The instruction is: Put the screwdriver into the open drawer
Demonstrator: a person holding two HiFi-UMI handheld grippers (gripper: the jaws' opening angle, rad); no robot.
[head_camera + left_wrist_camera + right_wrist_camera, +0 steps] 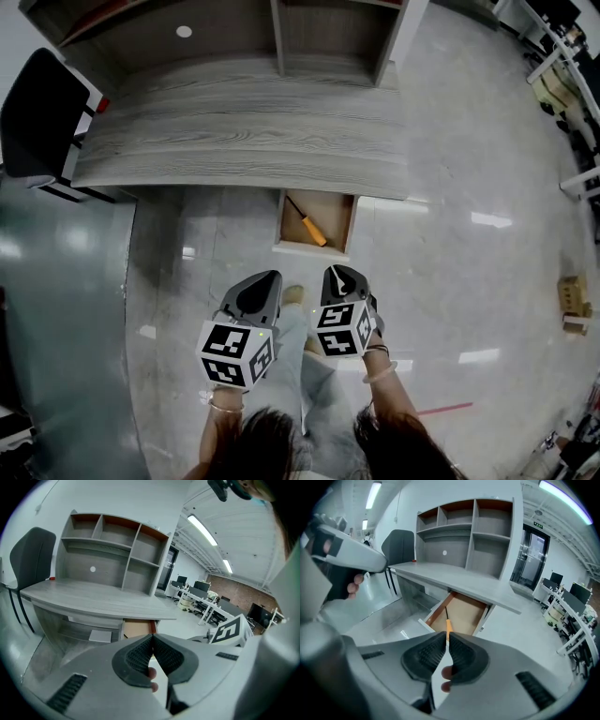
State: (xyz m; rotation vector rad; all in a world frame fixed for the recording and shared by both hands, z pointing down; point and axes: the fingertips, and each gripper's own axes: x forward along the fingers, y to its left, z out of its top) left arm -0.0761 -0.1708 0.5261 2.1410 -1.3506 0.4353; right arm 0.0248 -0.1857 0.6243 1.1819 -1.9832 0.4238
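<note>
The screwdriver point(307, 221), with a dark shaft and an orange handle, lies diagonally inside the open wooden drawer point(339, 225) under the grey desk. In the right gripper view its orange handle point(448, 626) shows just above my jaws, inside the drawer point(461, 613). My left gripper point(267, 279) and right gripper point(336, 274) hang side by side in front of the drawer, back from it, over the floor. Both are shut with nothing between the jaws. The left gripper view shows its jaws point(153, 640) pressed together, with the drawer point(138, 628) beyond.
A grey desk point(244, 131) with a shelf unit point(281, 33) spans the top. A dark chair point(37, 112) stands at the left. A small cardboard box point(574, 300) sits on the glossy floor at the right. Office desks point(206, 604) stand far off.
</note>
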